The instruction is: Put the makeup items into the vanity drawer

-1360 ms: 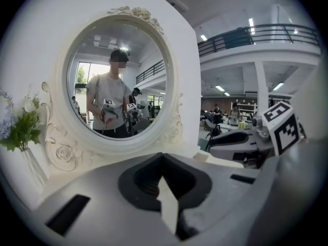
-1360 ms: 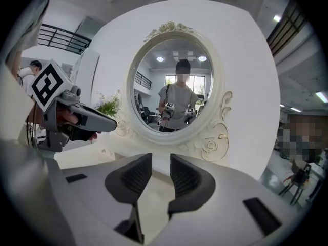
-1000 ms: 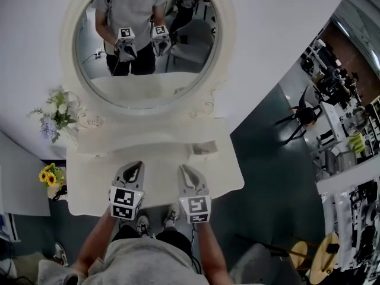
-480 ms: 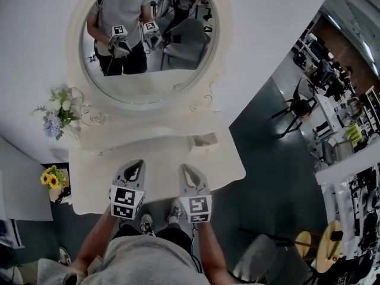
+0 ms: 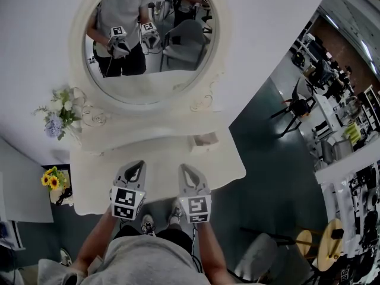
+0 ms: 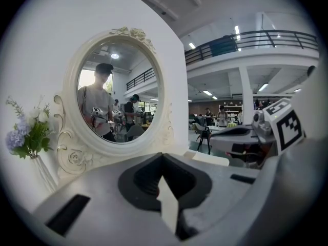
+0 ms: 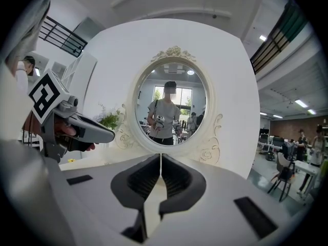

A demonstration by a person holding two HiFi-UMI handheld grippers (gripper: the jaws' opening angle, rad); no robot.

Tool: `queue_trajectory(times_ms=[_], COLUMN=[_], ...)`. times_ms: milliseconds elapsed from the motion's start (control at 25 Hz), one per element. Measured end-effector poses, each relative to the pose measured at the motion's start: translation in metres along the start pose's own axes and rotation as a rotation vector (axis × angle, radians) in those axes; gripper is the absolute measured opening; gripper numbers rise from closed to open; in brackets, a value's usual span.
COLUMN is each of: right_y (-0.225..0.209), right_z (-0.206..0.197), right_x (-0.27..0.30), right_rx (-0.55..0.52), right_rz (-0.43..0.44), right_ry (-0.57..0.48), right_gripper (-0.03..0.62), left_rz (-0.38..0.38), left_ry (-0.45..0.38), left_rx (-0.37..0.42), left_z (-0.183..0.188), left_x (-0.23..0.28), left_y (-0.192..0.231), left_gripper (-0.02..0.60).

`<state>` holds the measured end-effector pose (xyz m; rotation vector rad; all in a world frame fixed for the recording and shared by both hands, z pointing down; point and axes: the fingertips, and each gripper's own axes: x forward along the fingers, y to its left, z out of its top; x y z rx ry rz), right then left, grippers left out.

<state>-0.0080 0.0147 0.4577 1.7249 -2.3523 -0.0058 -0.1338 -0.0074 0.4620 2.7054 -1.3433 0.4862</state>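
Note:
I see no makeup items in any view. A white vanity (image 5: 225, 168) with an oval mirror (image 5: 148, 40) stands before me. A small open white drawer box (image 5: 203, 141) sits on its top at the right, also seen as a pale box (image 6: 210, 159). My left gripper (image 5: 140, 162) hovers over the vanity's front edge, shut and empty, its tips together (image 6: 162, 155). My right gripper (image 5: 181, 166) is beside it, jaws closing until the tips meet (image 7: 161, 156), nothing between them.
A vase of pale flowers (image 5: 59, 116) stands at the vanity's back left. Sunflowers (image 5: 52, 178) sit lower at the left edge. Dark floor lies to the right, with a chair (image 5: 300, 108) and stools (image 5: 323, 251) farther off. The mirror reflects a person holding both grippers.
The head view has shifted slightly, so the vanity and mirror sit a little further right and up. Both grippers hold the same spot over the front edge.

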Motion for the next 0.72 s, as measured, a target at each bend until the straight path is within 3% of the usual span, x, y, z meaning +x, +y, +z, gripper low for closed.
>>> queue_trajectory(times_ms=[720], right_y=[0.0049], right_z=[0.0025], right_x=[0.0068], right_rx=[0.007], right_rz=[0.005], right_ry=[-0.005], right_gripper=[0.02], left_rz=[-0.007], left_ry=[0.001], left_rx=[0.004], left_z=[-0.0016], left_x=[0.0044], left_y=[0.0044], left_gripper=[0.0])
